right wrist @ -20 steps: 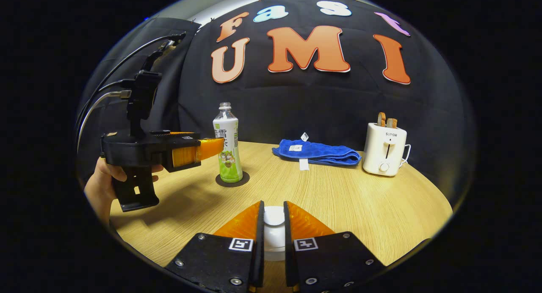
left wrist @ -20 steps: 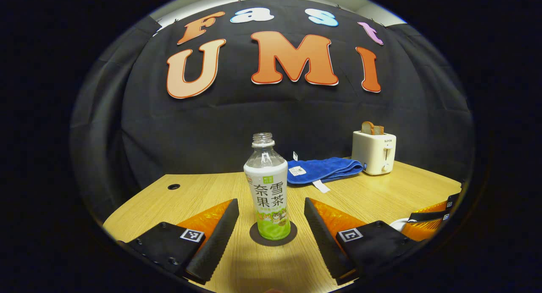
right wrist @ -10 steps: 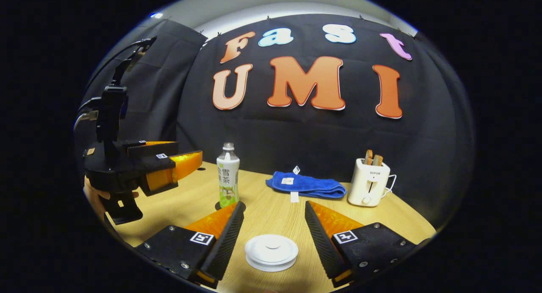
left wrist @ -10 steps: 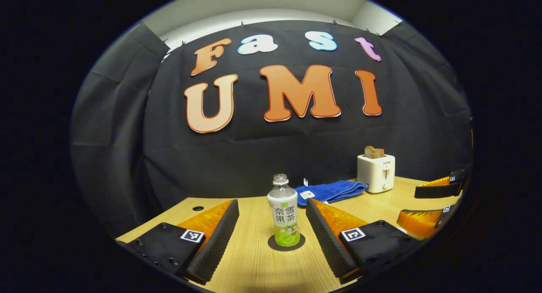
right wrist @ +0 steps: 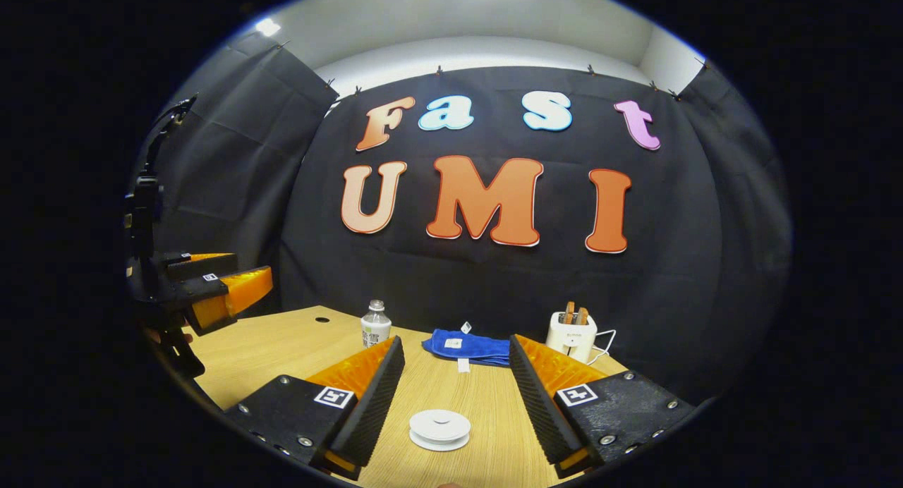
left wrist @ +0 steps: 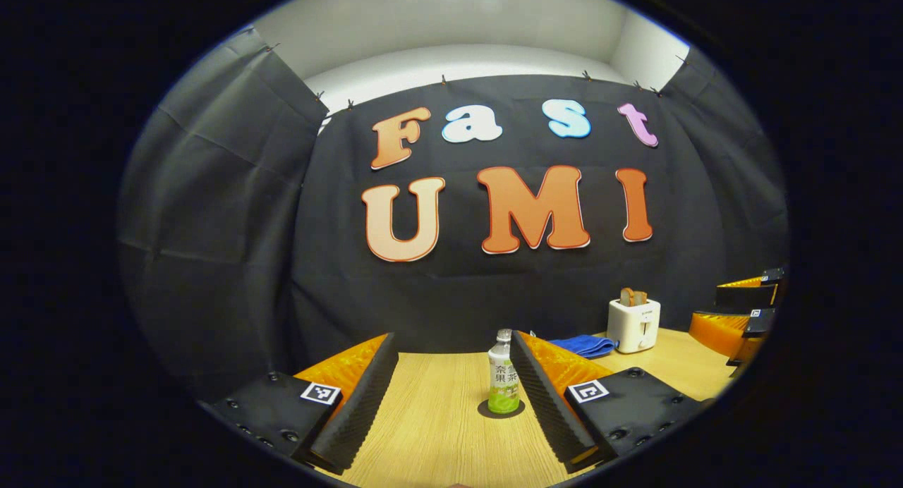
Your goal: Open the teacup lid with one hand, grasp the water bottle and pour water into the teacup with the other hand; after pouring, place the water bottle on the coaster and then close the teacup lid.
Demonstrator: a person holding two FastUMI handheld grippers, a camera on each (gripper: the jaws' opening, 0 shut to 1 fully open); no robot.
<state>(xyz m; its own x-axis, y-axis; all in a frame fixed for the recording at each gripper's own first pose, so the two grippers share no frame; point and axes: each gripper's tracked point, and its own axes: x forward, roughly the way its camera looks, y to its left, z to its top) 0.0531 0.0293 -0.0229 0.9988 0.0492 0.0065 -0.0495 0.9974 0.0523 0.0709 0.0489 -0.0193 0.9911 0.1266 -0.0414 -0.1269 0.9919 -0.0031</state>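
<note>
We have pulled both grippers back, jaws apart and empty, leaving the water bottle on its coaster at twelve o'clock and the teacup lid closed, so the task looks finished.

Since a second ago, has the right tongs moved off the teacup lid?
Yes. The right tongs let go of the lid, opened, and drew back and up; the lid sits on the table, smaller between them.

A gripper finger hid the lower half of the clear green-labelled water bottle; the round white teacup lid covered its cup
</note>
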